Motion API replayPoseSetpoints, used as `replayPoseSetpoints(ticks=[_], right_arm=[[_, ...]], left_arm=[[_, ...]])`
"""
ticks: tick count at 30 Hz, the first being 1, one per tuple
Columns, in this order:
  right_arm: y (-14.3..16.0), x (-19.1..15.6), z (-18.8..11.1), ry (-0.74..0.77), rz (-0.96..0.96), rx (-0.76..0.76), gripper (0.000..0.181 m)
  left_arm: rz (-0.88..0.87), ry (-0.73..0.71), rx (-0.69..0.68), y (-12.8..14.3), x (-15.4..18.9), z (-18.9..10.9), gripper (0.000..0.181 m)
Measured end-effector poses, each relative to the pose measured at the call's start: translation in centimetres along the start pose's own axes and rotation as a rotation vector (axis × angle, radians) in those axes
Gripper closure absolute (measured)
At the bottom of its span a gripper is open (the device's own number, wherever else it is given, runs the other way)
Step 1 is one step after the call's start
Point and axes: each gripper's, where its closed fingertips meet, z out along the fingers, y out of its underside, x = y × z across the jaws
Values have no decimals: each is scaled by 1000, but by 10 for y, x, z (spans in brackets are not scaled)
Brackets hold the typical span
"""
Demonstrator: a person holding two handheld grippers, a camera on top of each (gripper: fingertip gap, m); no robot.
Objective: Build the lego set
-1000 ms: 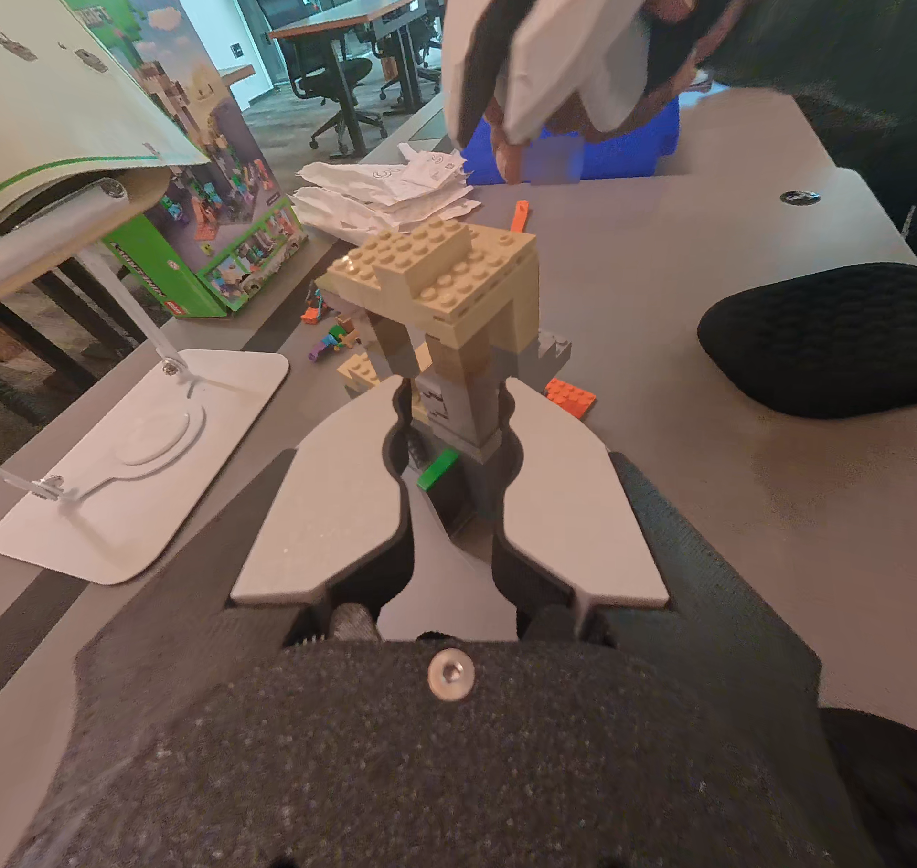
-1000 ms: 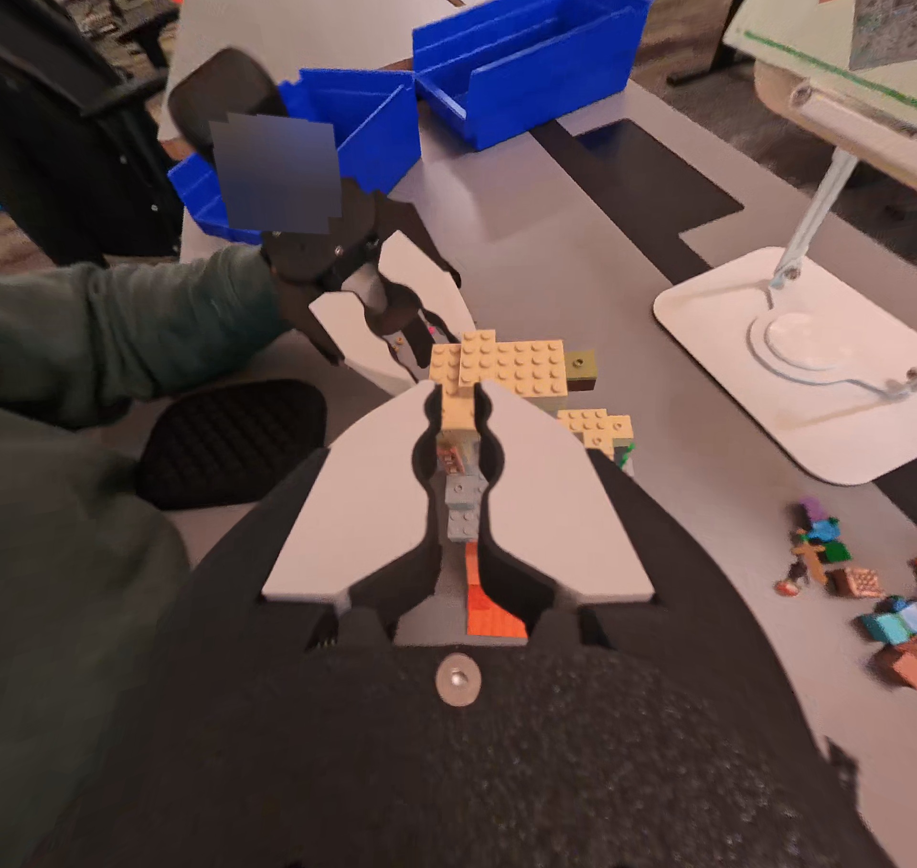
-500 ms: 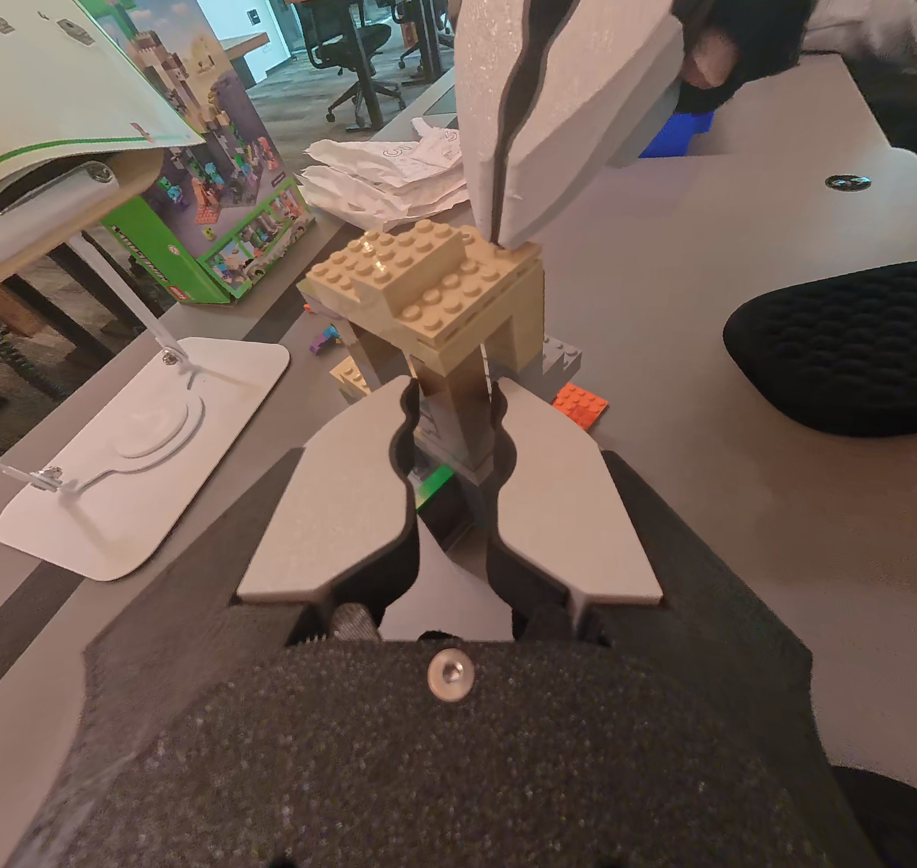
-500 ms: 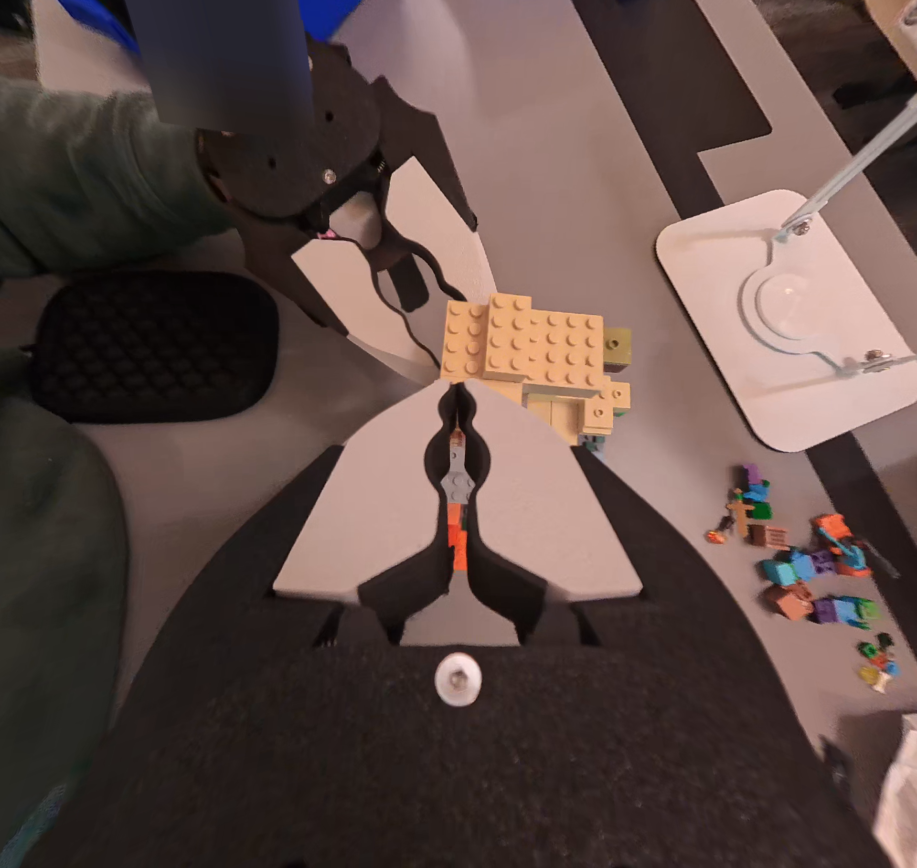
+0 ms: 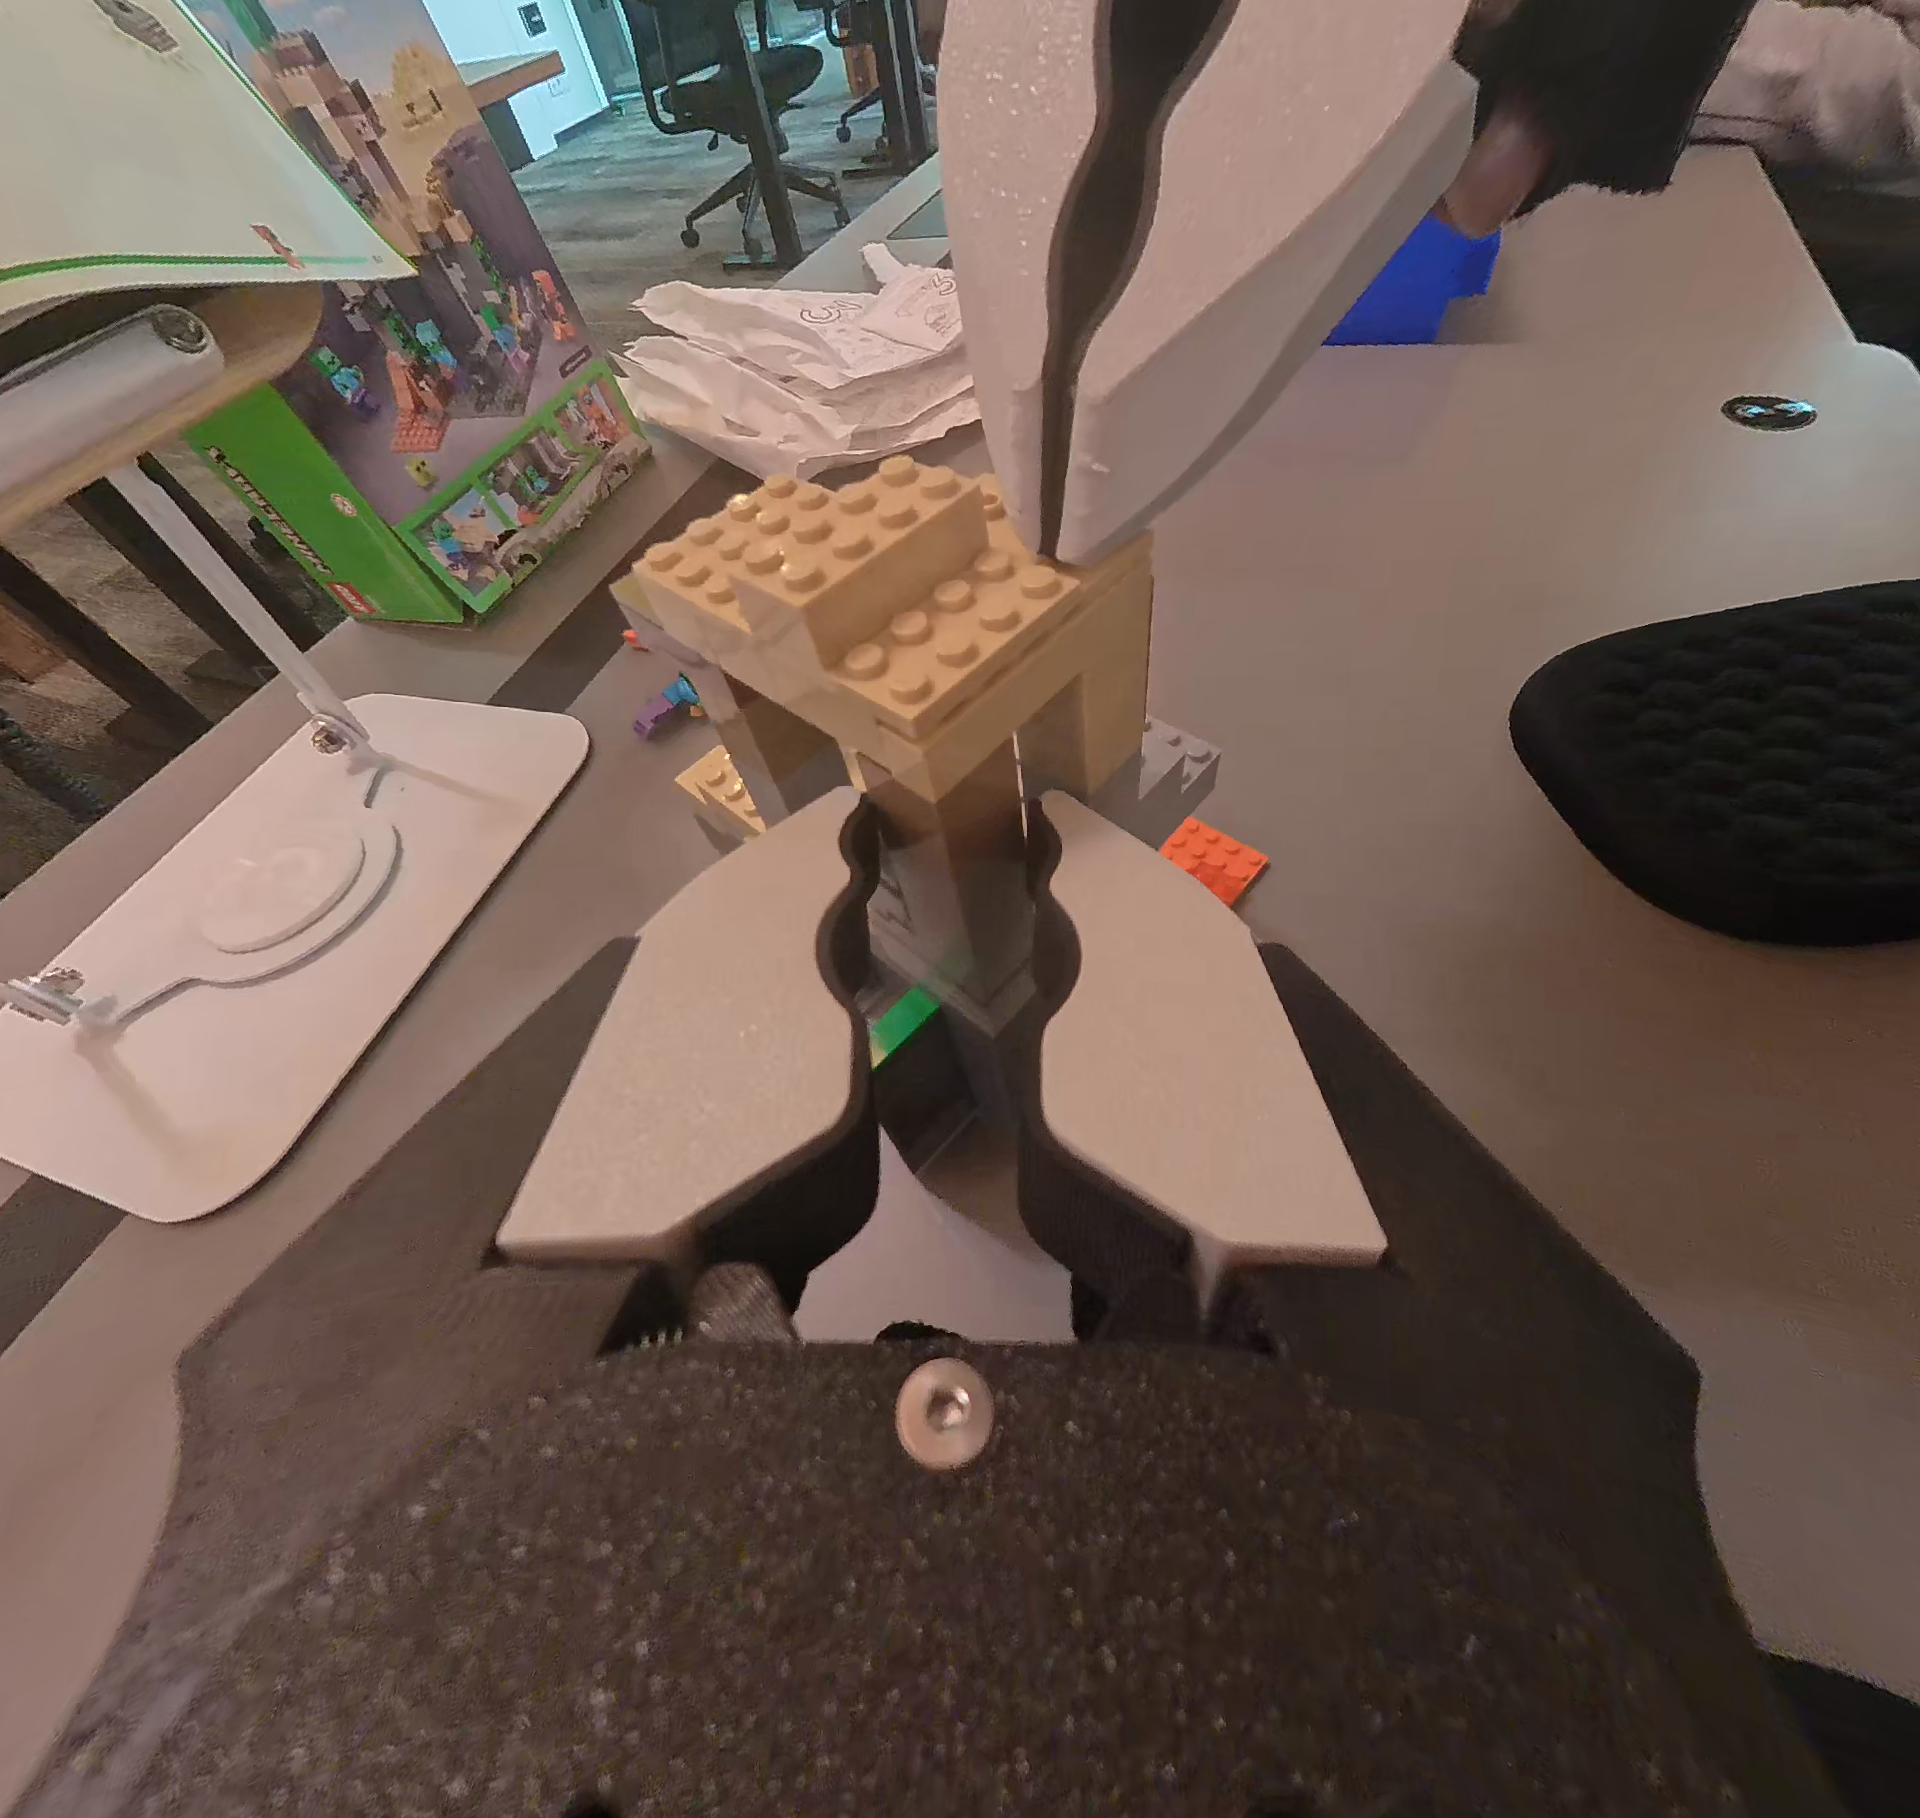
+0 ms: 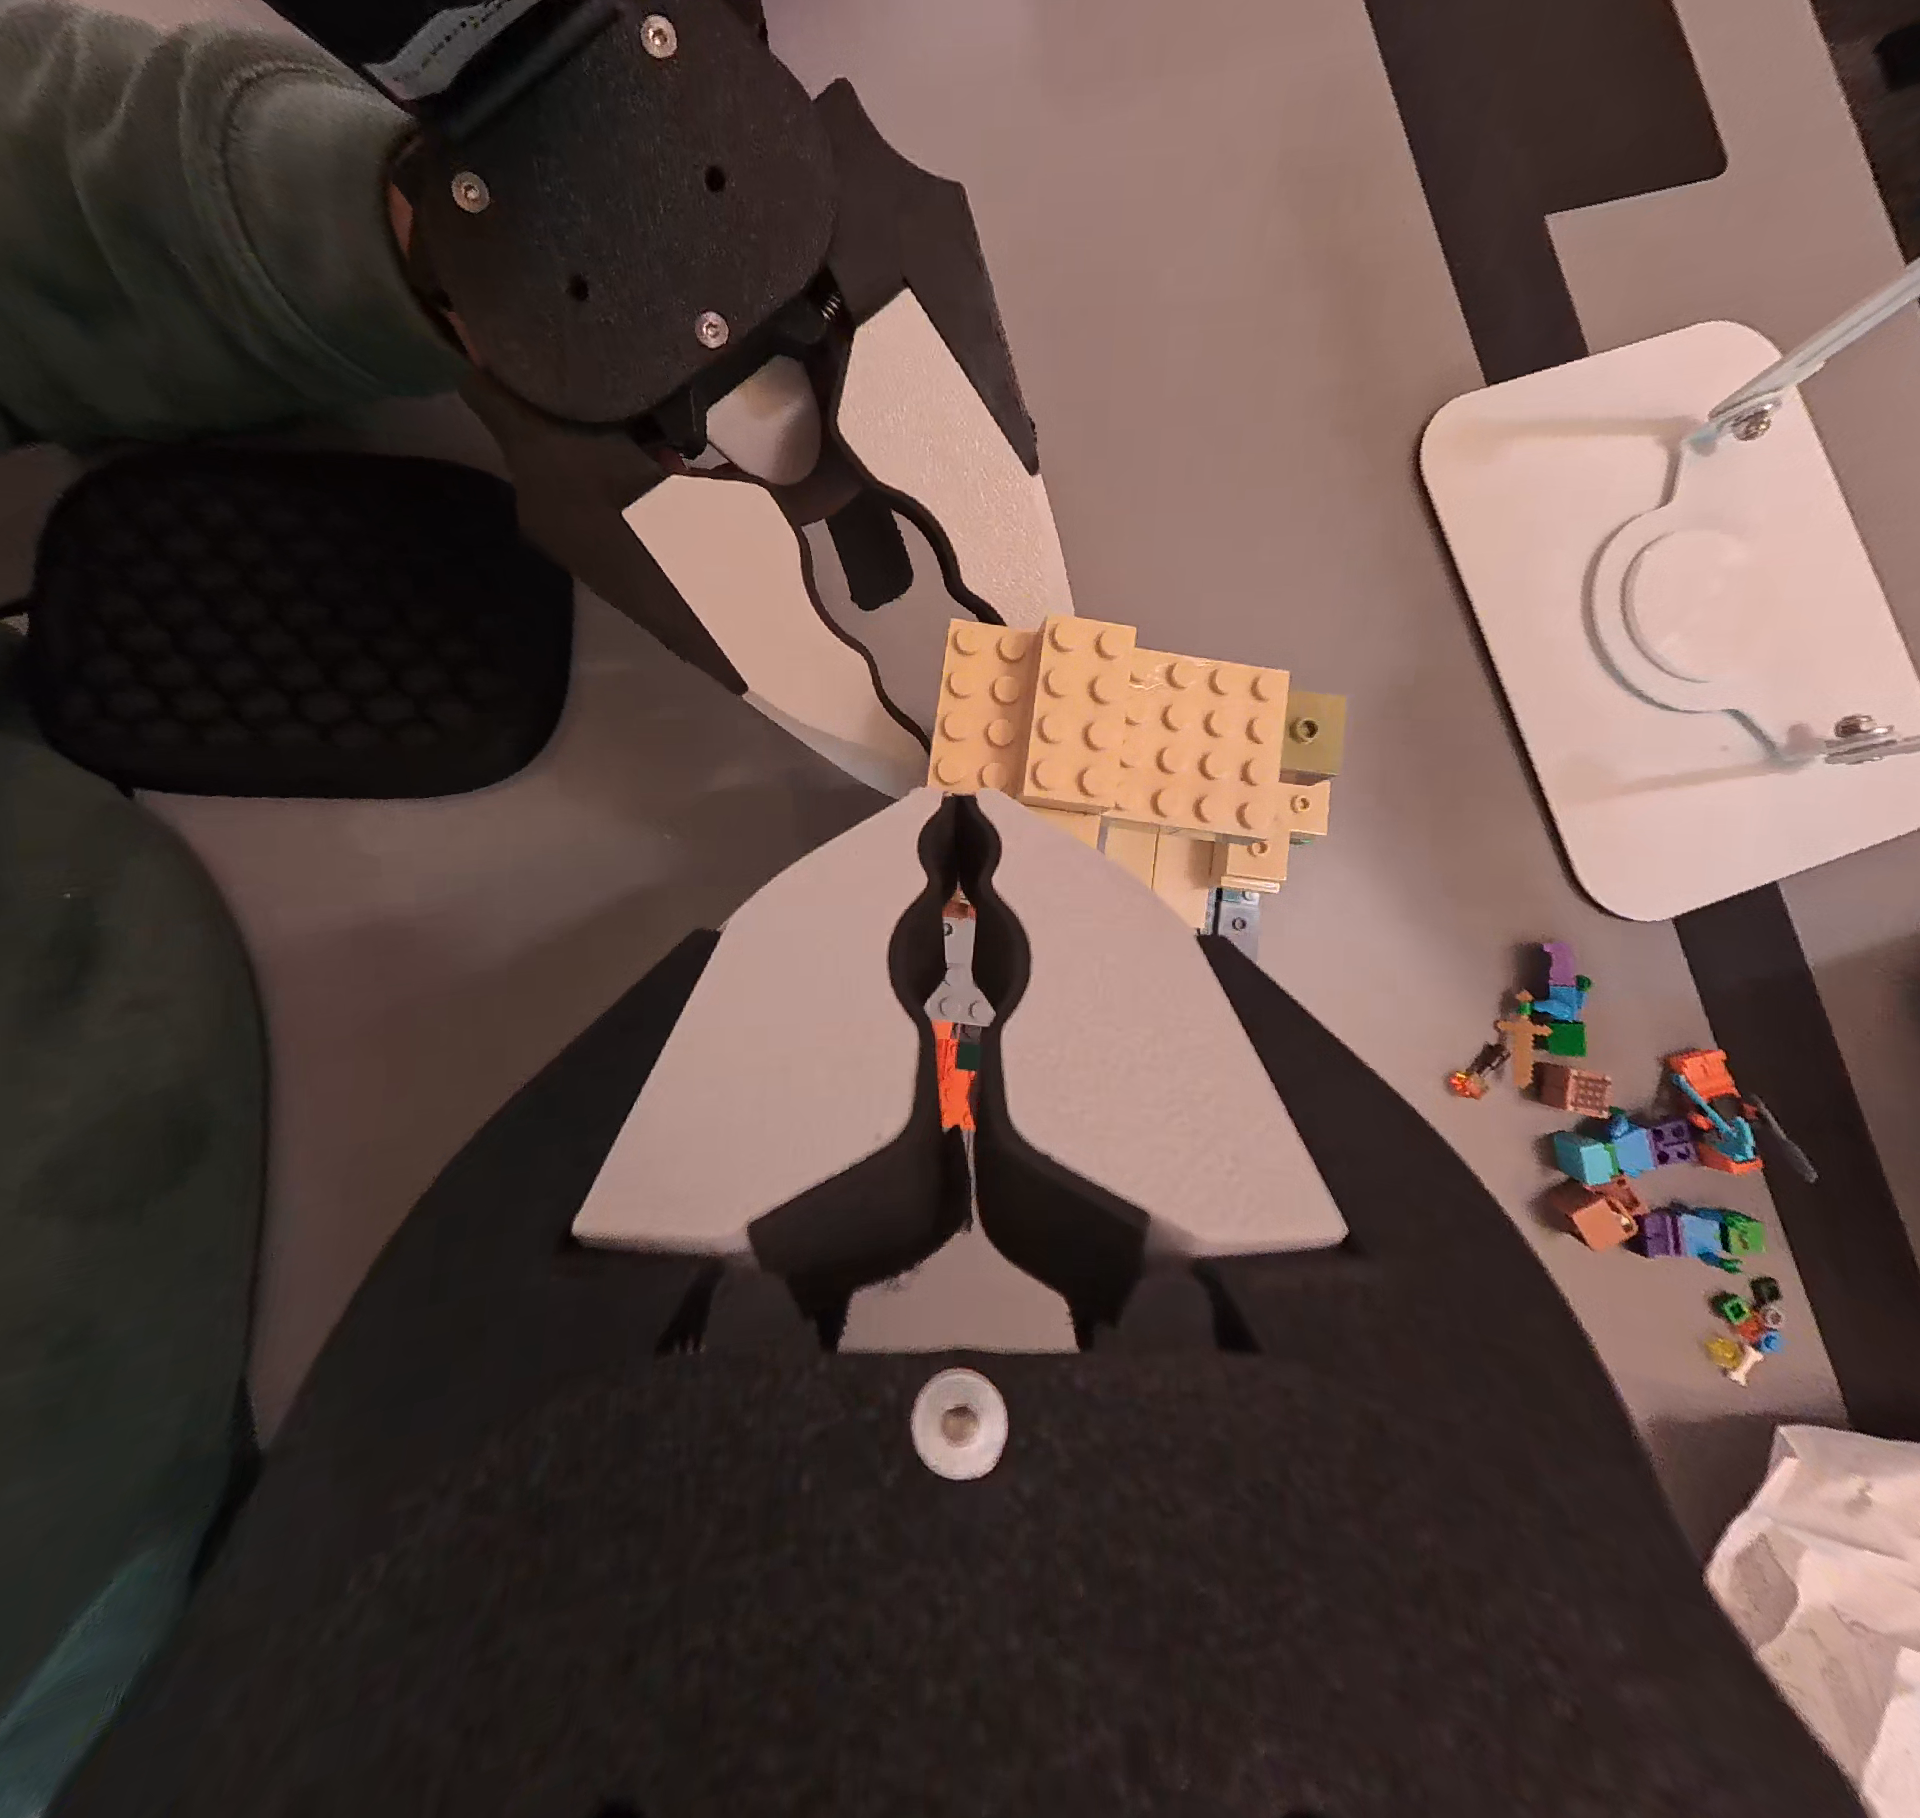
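On table | left hand-held gripper (image 5: 951,833) pinching tan lego build (image 5: 883,605) | right hand-held gripper (image 6: 961,802) pressed together atop it

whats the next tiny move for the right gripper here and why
Probably a short, firm press straight down. The right gripper is shut, with its tips on the near corner of the tan roof plate, while the left gripper is clamped on the lego tower below the roof, bracing it. Whether the plate is fully seated cannot be told, so press gently.
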Motion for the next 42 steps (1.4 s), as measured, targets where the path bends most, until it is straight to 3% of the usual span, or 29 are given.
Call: replayPoseSetpoints(ticks=[1,10,14,17,27,42], right_arm=[[0,0,0,-4,-1,-6,181],[-1,-1,0,-54,53,42,181],[-18,8,-21,-69,124,193,181],[-20,14,-28,-47,118,218,181],[-18,1,10,-10,-2,45,181],[-16,0,12,-33,3,-93,181]], left_arm=[[-2,2,0,0,0,1,155],[-1,9,3,0,1,3,155],[5,5,5,0,0,3,155],[2,6,5,0,0,3,155],[5,-5,1,0,0,4,155],[-5,7,-11,1,0,3,155]])
